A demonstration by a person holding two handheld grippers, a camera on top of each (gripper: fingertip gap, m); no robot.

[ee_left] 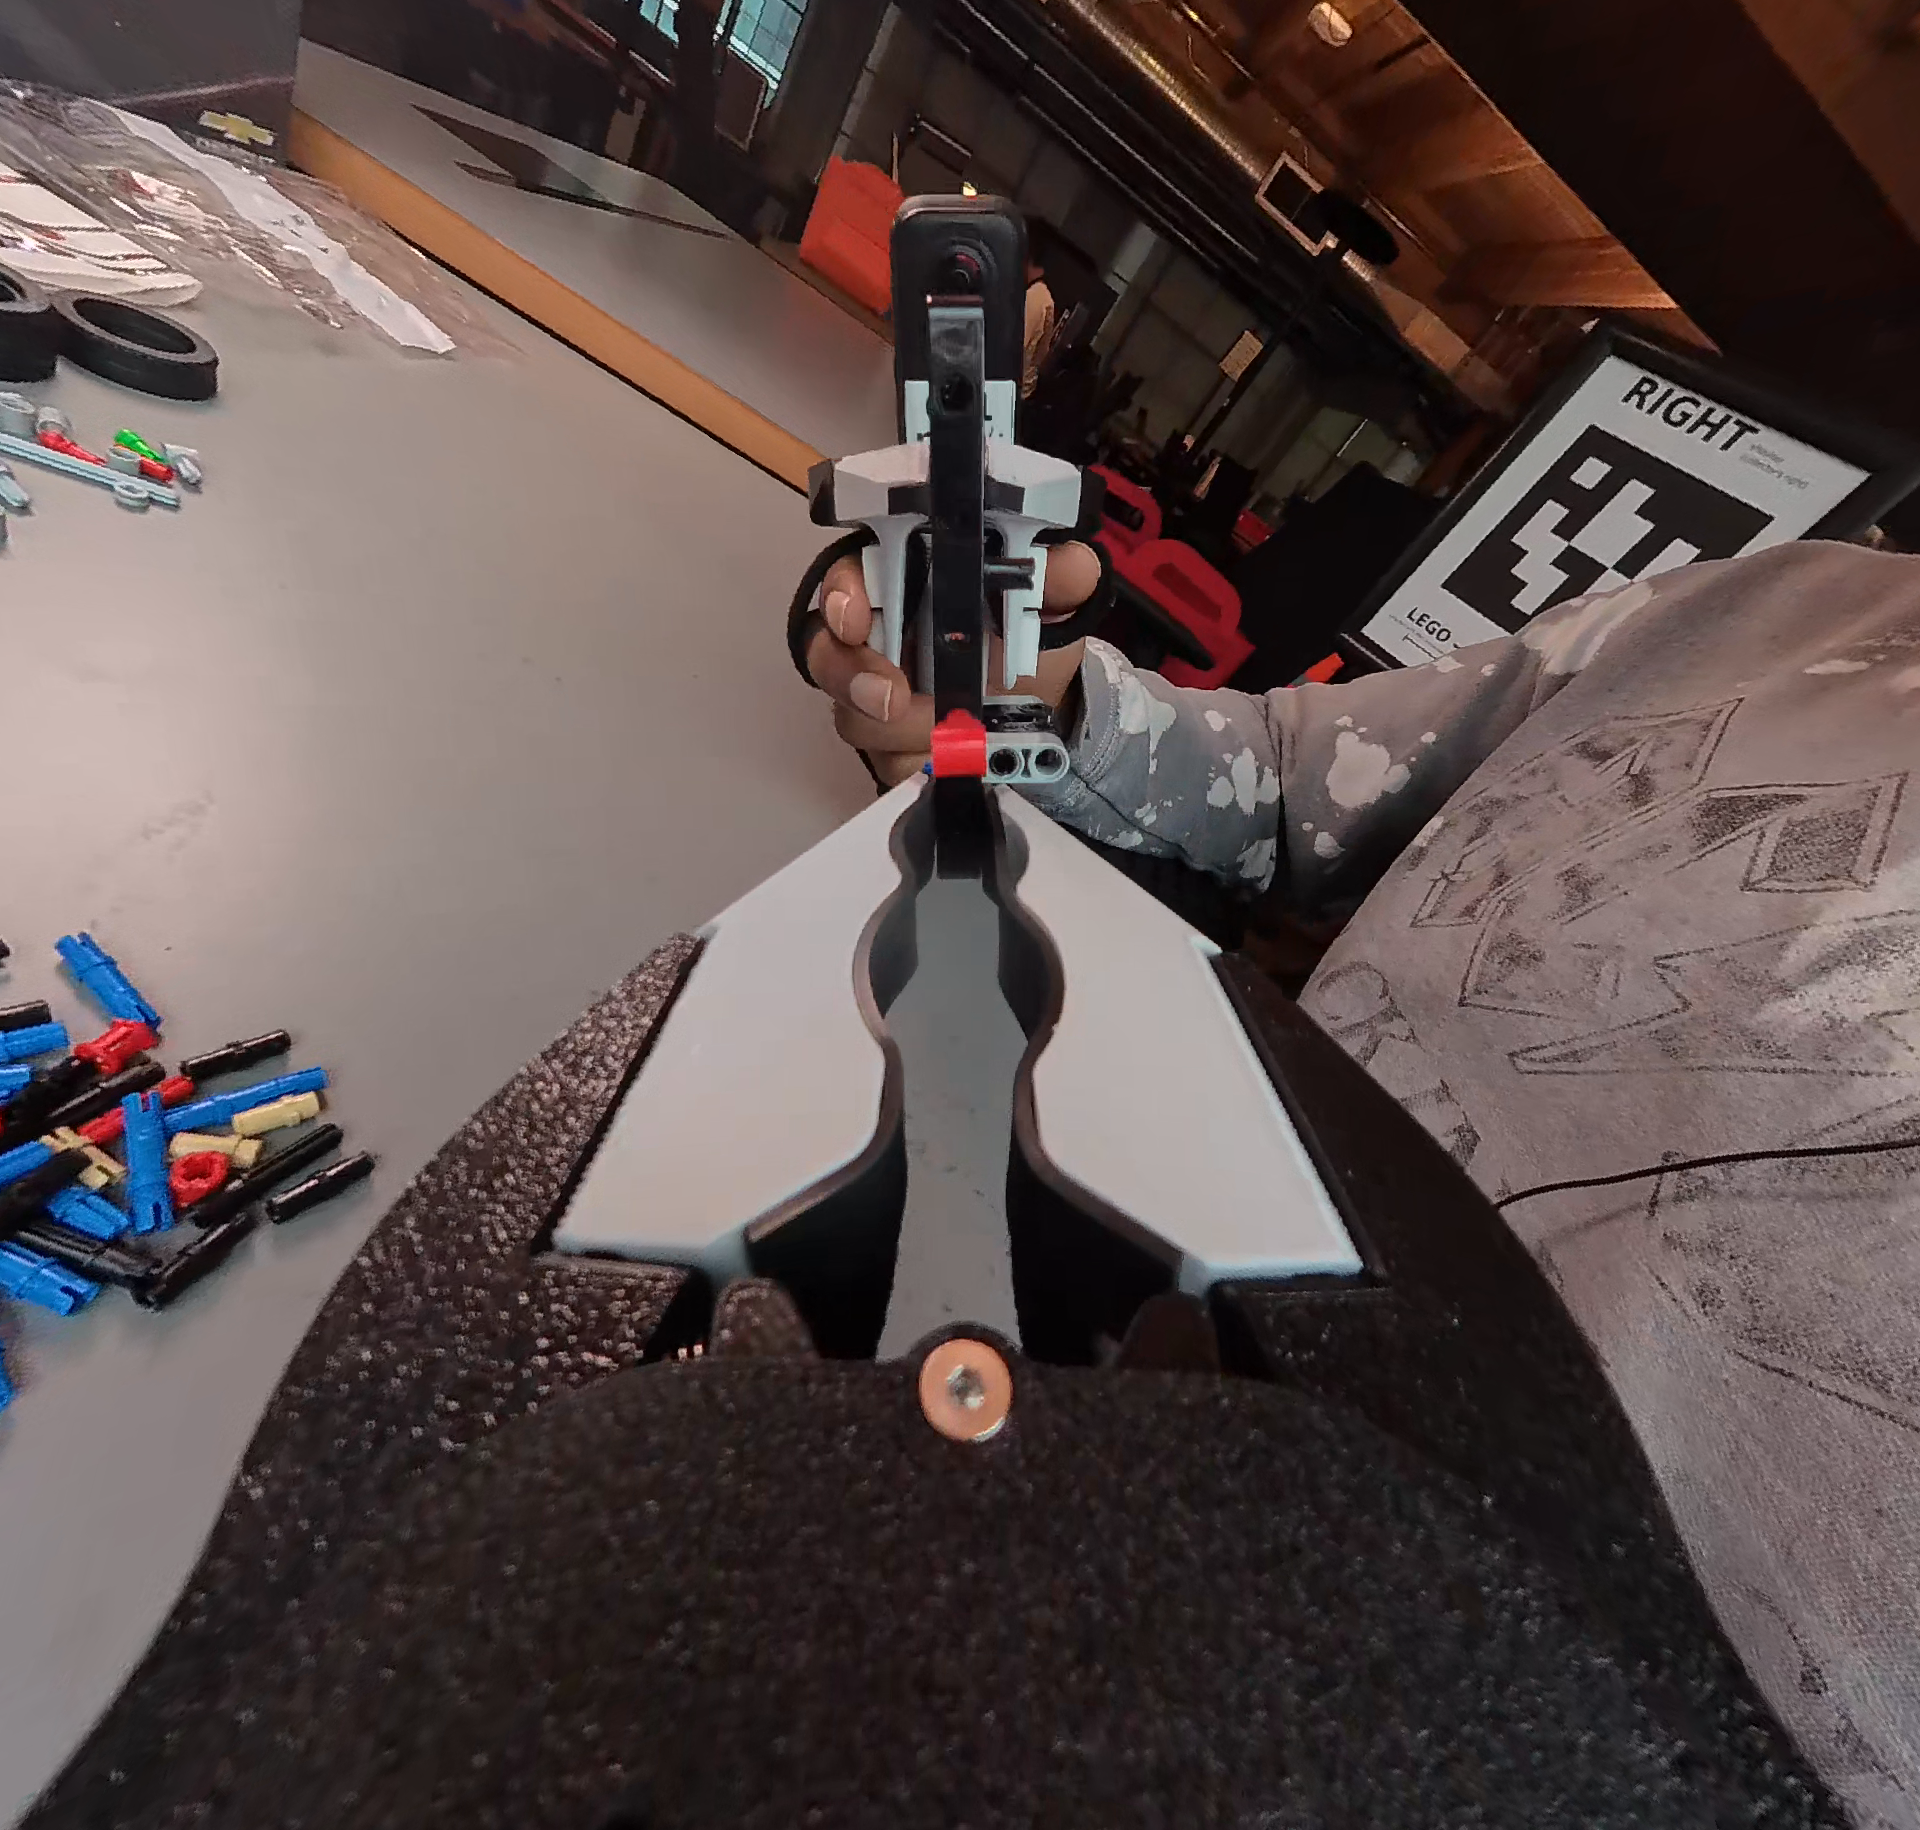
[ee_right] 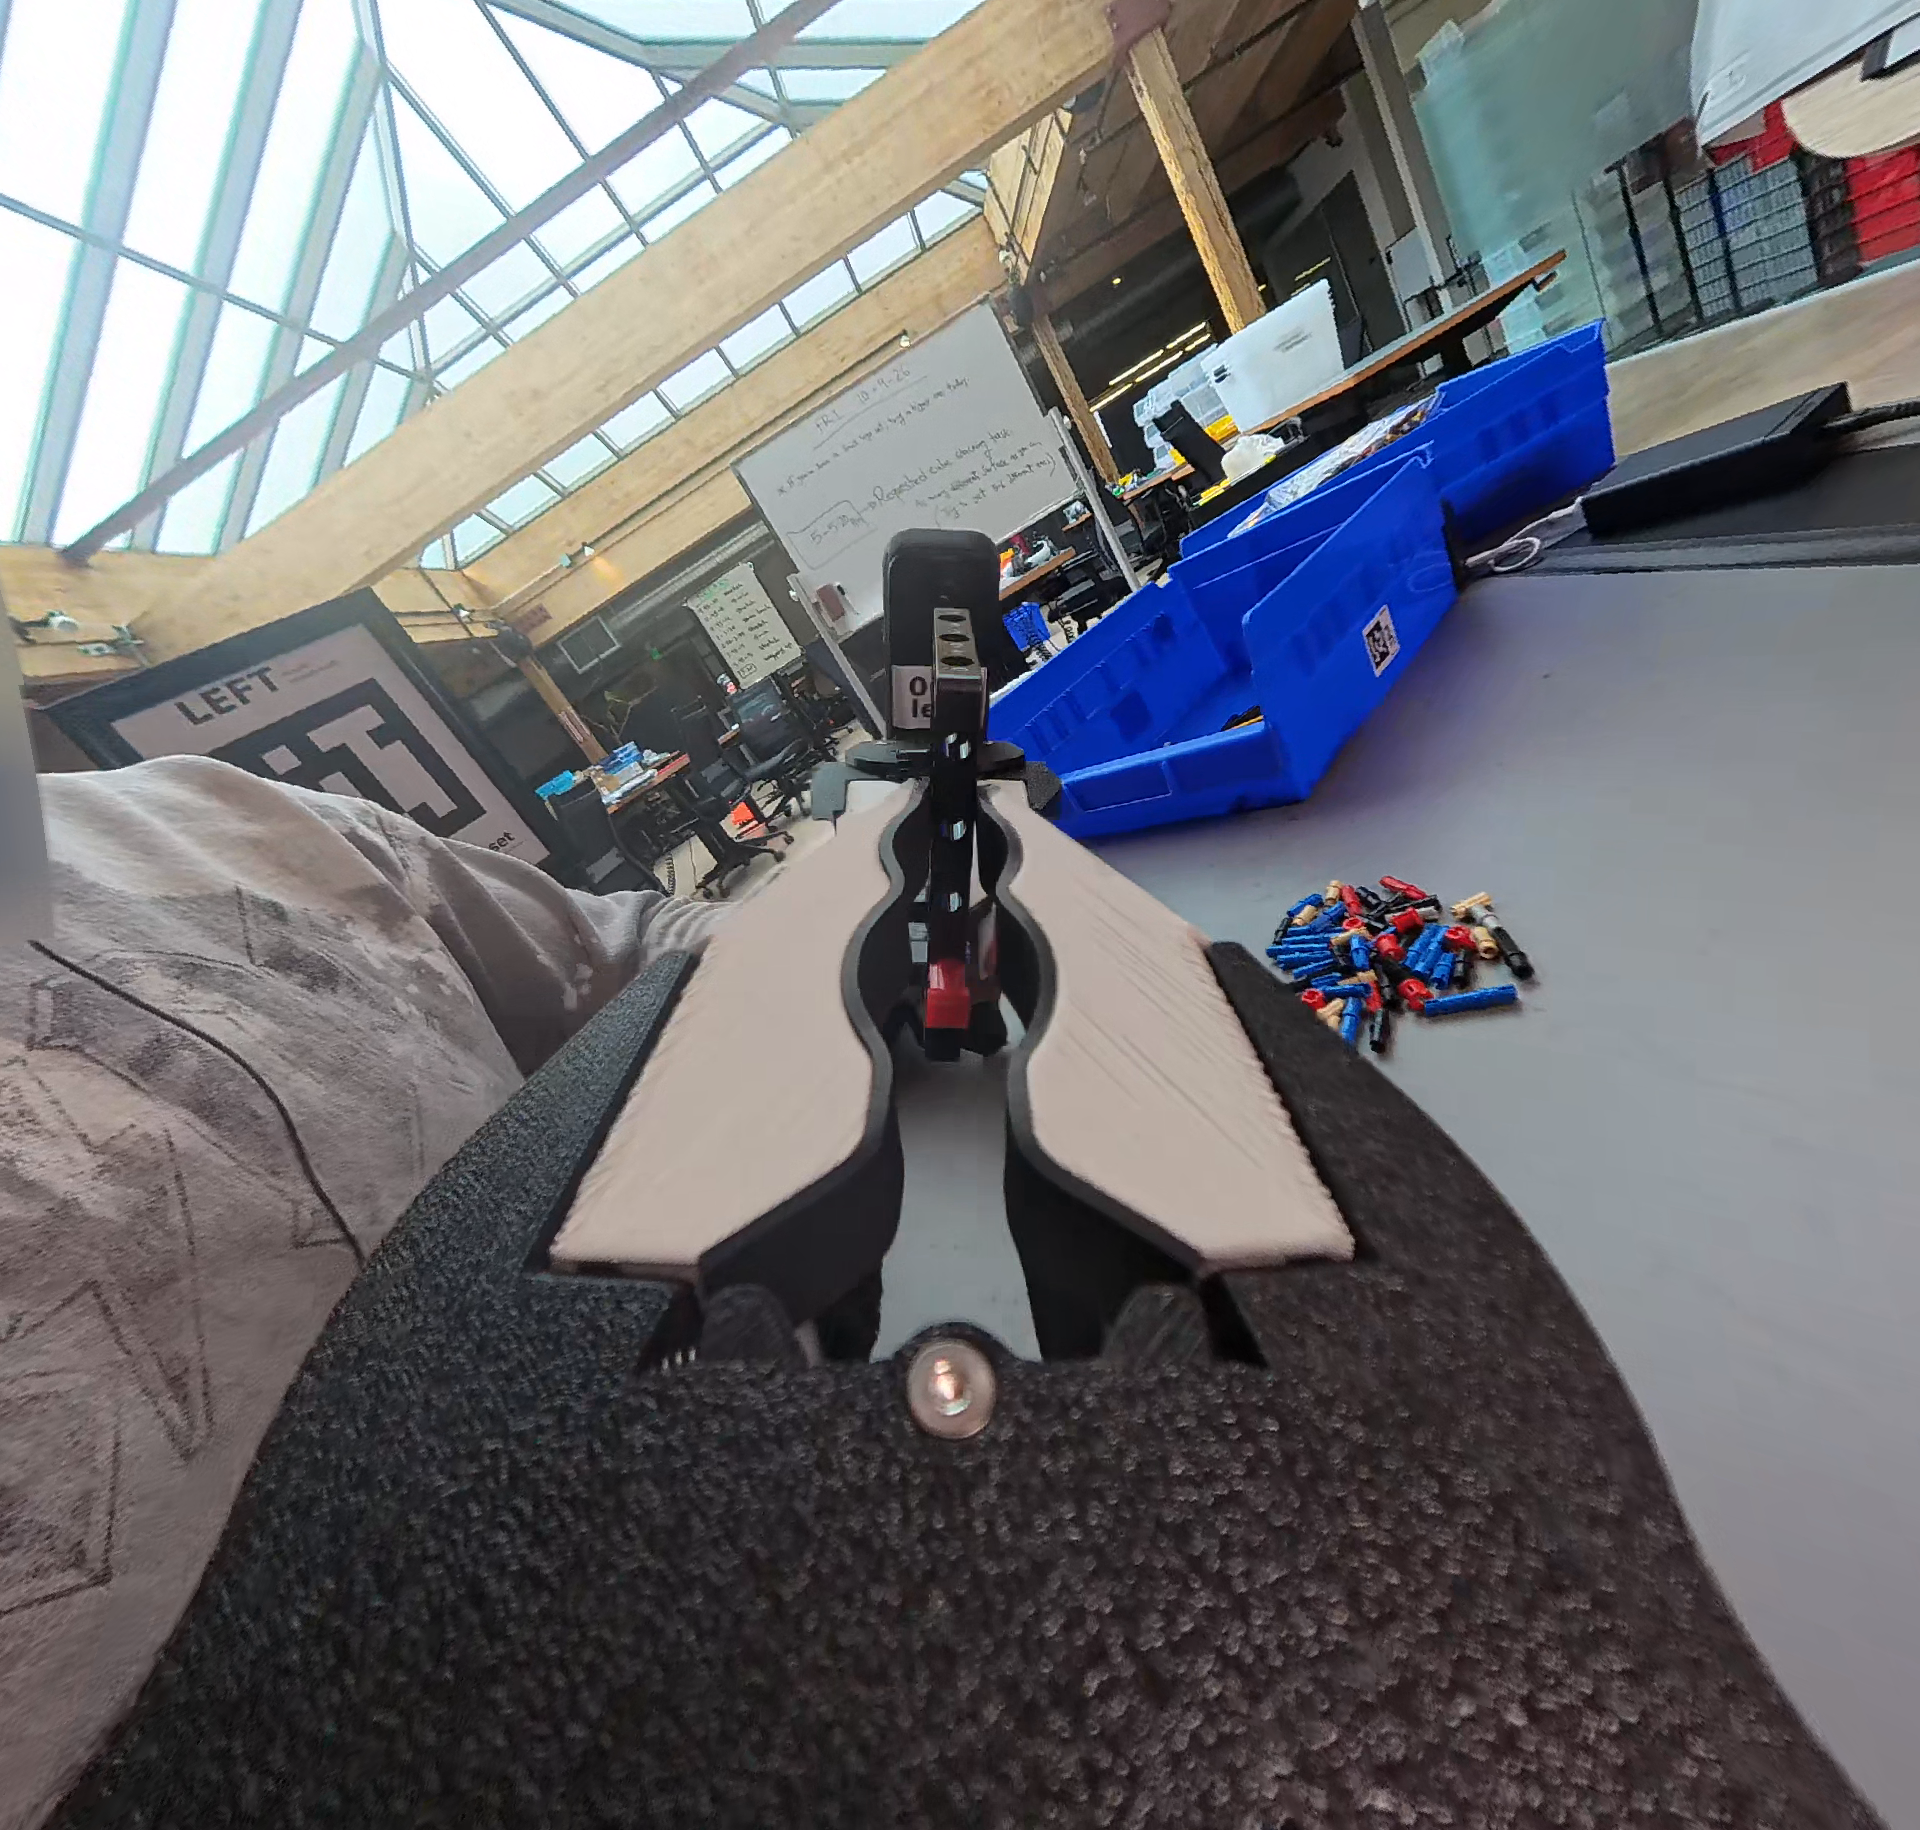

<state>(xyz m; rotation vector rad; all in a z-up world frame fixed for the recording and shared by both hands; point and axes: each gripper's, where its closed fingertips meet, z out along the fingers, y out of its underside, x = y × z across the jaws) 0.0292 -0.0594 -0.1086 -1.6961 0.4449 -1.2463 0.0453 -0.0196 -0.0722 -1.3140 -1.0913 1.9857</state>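
**Two hand-held grippers meet nose to nose on one black beam**

The left gripper (ee_left: 956,812), with pale grey fingers on a speckled black body, has its tips pressed together on the near end of a long, thin black plastic beam with holes (ee_left: 956,492). The beam is seen edge-on and runs straight ahead from the tips. Just past the tips a small red plastic clip (ee_left: 956,750) sits on the beam. A short light-grey connector with two round holes (ee_left: 1029,762) juts from it to the right.

The right gripper (ee_right: 951,806), of the same build, points back at the left one. The same beam lies in the slot between its fingers. They flank the beam closely at the tips, but whether they press on it cannot be told. A person's hand (ee_left: 862,679) in a mottled grey sleeve (ee_left: 1174,783) holds this gripper from behind.

Both grippers hang above a smooth grey tabletop (ee_left: 468,689). To the left of the left gripper lies a loose heap of small blue, black, red and tan plastic pins (ee_left: 125,1136). Farther ahead on that side are two black rubber tyres (ee_left: 145,352). Ahead and to the right of the right gripper stand bright blue plastic bins (ee_right: 1330,637).
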